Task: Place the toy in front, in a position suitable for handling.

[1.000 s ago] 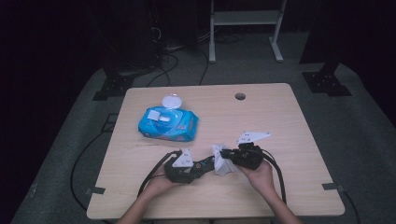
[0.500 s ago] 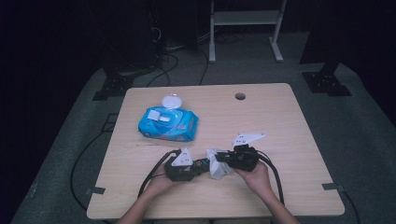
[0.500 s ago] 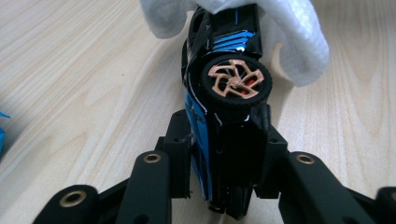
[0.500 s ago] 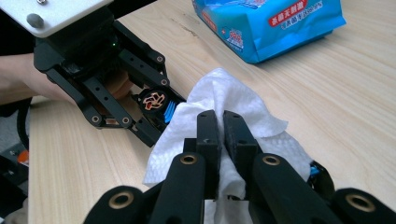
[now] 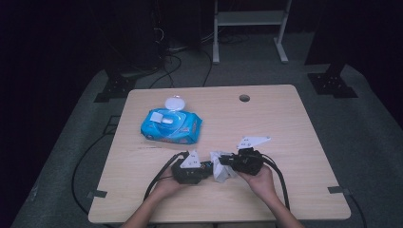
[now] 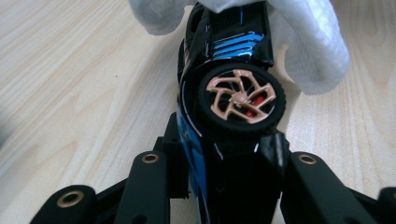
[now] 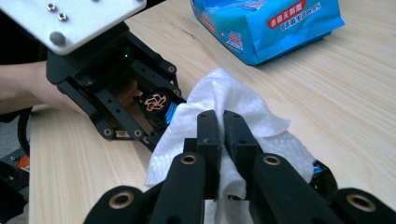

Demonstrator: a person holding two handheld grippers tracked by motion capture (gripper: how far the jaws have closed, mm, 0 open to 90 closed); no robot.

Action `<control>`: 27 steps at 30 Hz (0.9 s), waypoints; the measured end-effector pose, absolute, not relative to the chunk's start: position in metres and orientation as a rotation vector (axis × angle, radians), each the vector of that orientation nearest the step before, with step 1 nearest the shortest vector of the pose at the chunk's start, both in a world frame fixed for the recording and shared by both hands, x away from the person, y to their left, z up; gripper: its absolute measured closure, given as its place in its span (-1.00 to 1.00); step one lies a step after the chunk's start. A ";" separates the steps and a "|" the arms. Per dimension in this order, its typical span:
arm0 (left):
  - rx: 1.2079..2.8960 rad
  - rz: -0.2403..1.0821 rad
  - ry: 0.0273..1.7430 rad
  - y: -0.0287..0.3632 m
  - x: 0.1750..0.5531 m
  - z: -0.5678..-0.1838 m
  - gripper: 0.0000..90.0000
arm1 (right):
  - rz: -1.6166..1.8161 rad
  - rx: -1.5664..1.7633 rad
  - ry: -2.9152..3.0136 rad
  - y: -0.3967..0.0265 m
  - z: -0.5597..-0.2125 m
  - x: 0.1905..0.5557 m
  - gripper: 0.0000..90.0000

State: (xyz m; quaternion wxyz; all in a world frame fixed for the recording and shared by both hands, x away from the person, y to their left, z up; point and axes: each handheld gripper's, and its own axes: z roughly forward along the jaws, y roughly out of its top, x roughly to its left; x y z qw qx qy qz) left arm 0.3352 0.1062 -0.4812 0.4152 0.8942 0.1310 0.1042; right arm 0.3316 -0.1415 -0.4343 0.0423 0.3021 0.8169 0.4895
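A black and blue toy car (image 6: pixel 229 93) with a bronze-spoked wheel sits between the jaws of my left gripper (image 6: pixel 224 154), which is shut on it after closing a little further. In the high view the left gripper (image 5: pixel 205 169) lies low over the table's front, pointing right. My right gripper (image 7: pixel 221 121) is shut on a crumpled white wipe (image 7: pixel 233 98), which lies over the car's far end (image 7: pixel 156 101). The high view shows the right gripper (image 5: pixel 228 164) facing the left one, with the wipe (image 5: pixel 219 171) bunched between them.
A blue pack of wet wipes (image 5: pixel 171 126) with its white lid flipped open lies at the table's left middle. The wooden table (image 5: pixel 285 123) has a cable hole (image 5: pixel 244 98) near its far edge. Cables trail from both grippers toward the front edge.
The right gripper and its wipe have shifted slightly left and nearer, closer onto the car in the left gripper. The left hand has stayed put.
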 end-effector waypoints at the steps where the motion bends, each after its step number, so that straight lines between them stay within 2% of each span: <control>1: 2.247 0.261 0.326 0.106 0.335 -0.481 0.42 | 1.498 0.924 2.499 -0.141 -0.434 0.332 0.89; 15: 2.182 0.362 0.289 0.109 0.329 -0.469 0.44 | 1.550 0.936 2.484 -0.144 -0.431 0.330 0.90; 19: 2.090 0.375 0.264 0.111 0.324 -0.452 0.51 | 1.591 0.955 2.489 -0.145 -0.431 0.331 0.90; 27: 2.114 0.354 0.275 0.110 0.327 -0.465 0.51 | 1.547 0.936 2.528 -0.138 -0.434 0.331 0.90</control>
